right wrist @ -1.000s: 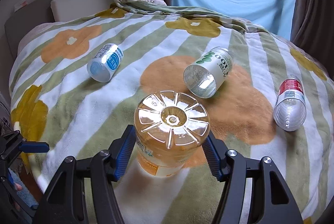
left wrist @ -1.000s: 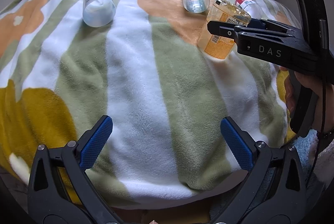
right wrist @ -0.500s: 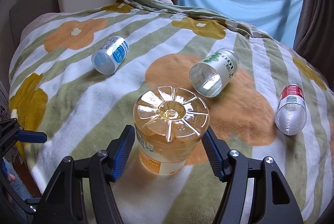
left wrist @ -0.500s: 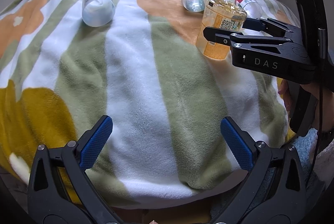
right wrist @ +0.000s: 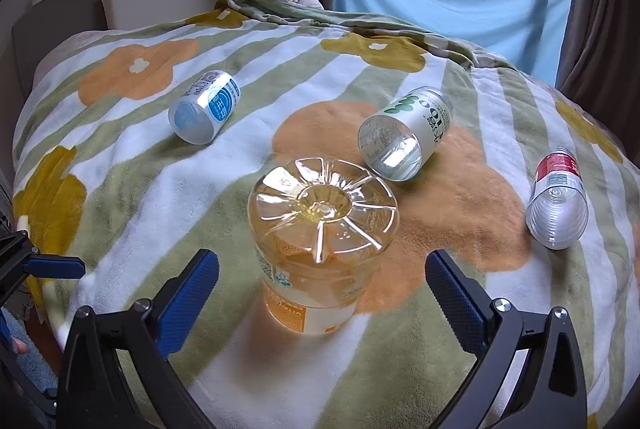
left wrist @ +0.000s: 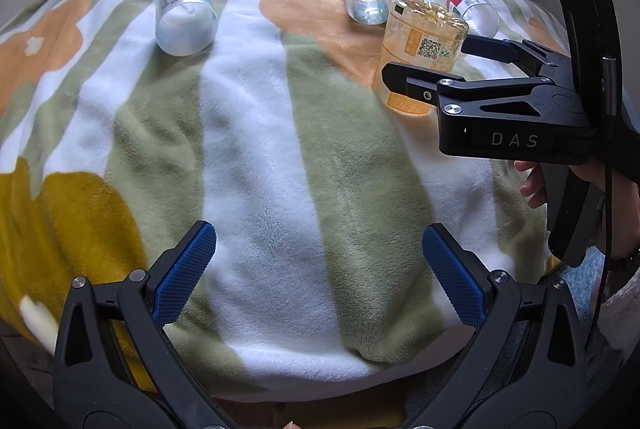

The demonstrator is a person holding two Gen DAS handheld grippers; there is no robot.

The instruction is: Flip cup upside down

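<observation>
Cup point(right wrist: 320, 249), amber plastic, stands upside down on blanket point(right wrist: 120, 189). Left of cup: left gripper point(left wrist: 318, 277) wide open, holding nothing, w/ blue-label cup point(right wrist: 206, 107) on its side. Right gripper point(right wrist: 322, 293) open around cup, pads apart from it. Right of cup: green-label cup point(right wrist: 408, 133), red-label cup point(right wrist: 558, 199), both on sides.

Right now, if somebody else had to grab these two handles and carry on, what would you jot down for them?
Right gripper: jaws open, either side of the amber cup, not touching it.
Left gripper: jaws open, empty, over the near blanket.
Amber cup stands base up on the orange flower; the flip looks done.
Three other cut-bottle cups lie on their sides: blue-label, green-label, red-label.
Left: back the right gripper away.
</observation>
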